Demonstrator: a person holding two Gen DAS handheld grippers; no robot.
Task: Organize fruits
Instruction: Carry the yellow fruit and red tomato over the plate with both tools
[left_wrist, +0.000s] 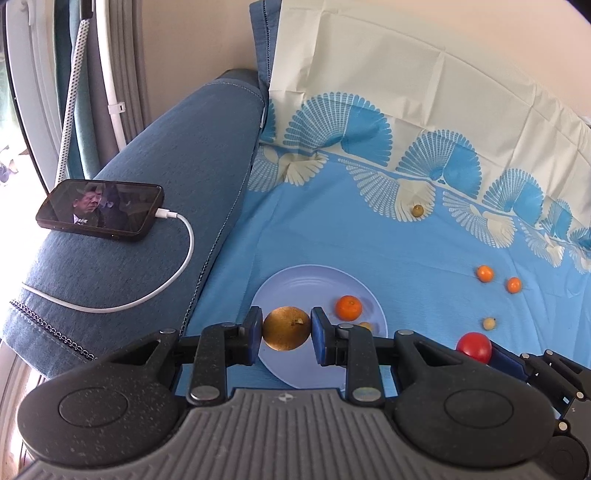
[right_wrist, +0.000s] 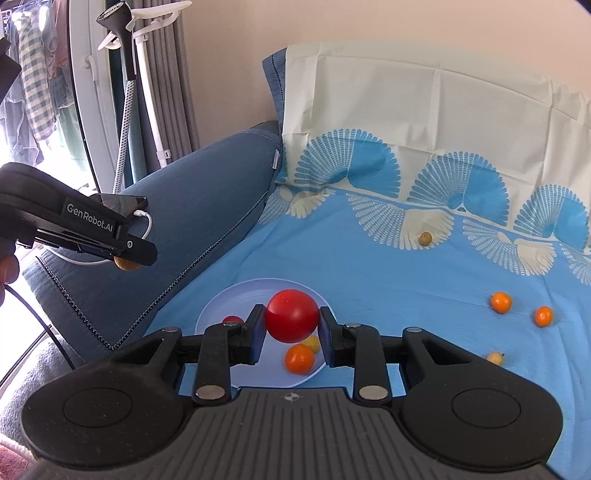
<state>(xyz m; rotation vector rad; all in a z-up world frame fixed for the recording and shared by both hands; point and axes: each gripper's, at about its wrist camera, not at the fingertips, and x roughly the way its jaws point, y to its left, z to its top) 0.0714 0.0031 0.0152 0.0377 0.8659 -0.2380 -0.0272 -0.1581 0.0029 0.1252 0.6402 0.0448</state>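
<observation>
Left gripper (left_wrist: 286, 330): you have it clamped on a golden-brown fruit (left_wrist: 286, 328), held above the near left part of the plate (left_wrist: 321, 273).
Right gripper (right_wrist: 291, 325): you have it clamped on a red fruit (right_wrist: 291, 315), hanging over the middle of the plate.
Plate: pale blue, on the blue patterned sheet (left_wrist: 369, 240) close to its left edge, where the blue sofa arm (left_wrist: 166, 184) rises.
Already gathered: an orange (left_wrist: 348, 307) and a small yellow fruit (right_wrist: 311, 343) lie on the plate; a small red fruit (right_wrist: 232, 319) shows there too in the right wrist view.
In hand: your two held fruits look ready to be set down; neither touches the plate yet.
Left to do: two small oranges (left_wrist: 484, 273) (left_wrist: 513, 284) lie toward the right edge of the sheet, a pale fruit (left_wrist: 490, 323) nearer you, and an olive-brown fruit (left_wrist: 417, 210) far back by the fan border.
Open room: the plate's far and left parts look bare, enough for both fruits by my judgement; the sheet between plate and stray fruits is clear.
Edges: watch the sofa arm beside the plate, with a phone (left_wrist: 99, 210) and its white cable (left_wrist: 177, 266) on it.
</observation>
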